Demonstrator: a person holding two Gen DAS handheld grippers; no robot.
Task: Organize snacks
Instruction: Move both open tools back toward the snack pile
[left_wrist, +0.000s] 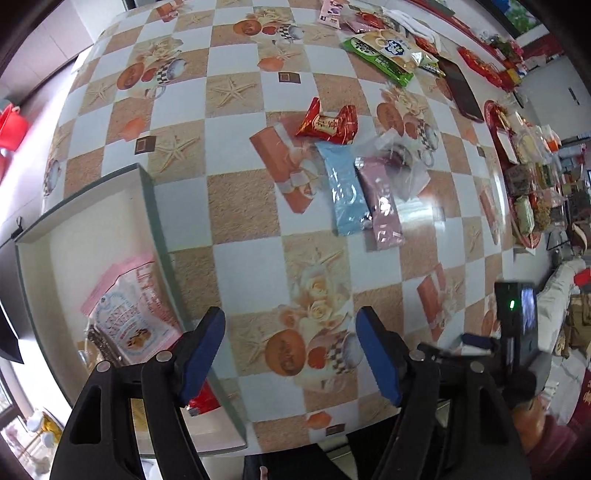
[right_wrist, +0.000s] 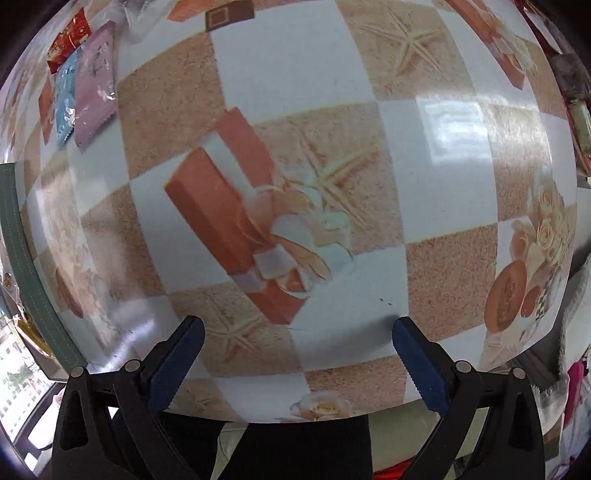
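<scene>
A red snack packet (left_wrist: 327, 123), a light blue packet (left_wrist: 345, 190) and a mauve packet (left_wrist: 380, 203) lie together mid-table, with a clear plastic bag (left_wrist: 410, 166) beside them. The same packets show at the top left of the right wrist view: red (right_wrist: 70, 37), blue (right_wrist: 66, 99), mauve (right_wrist: 96, 85). A grey-rimmed box (left_wrist: 147, 206) at the left holds a pink cookie bag (left_wrist: 129, 306) and a red packet (left_wrist: 203, 400). My left gripper (left_wrist: 291, 328) is open and empty above the table beside the box. My right gripper (right_wrist: 297, 332) is open and empty, low over the tablecloth.
A pile of snacks with a green-white bag (left_wrist: 384, 51) lies at the far side, next to a dark phone-like slab (left_wrist: 461, 92). A red tray (left_wrist: 517, 177) of packets sits at the right edge. The right gripper's body (left_wrist: 517, 317) shows at the right. The box rim (right_wrist: 22, 251) is at left.
</scene>
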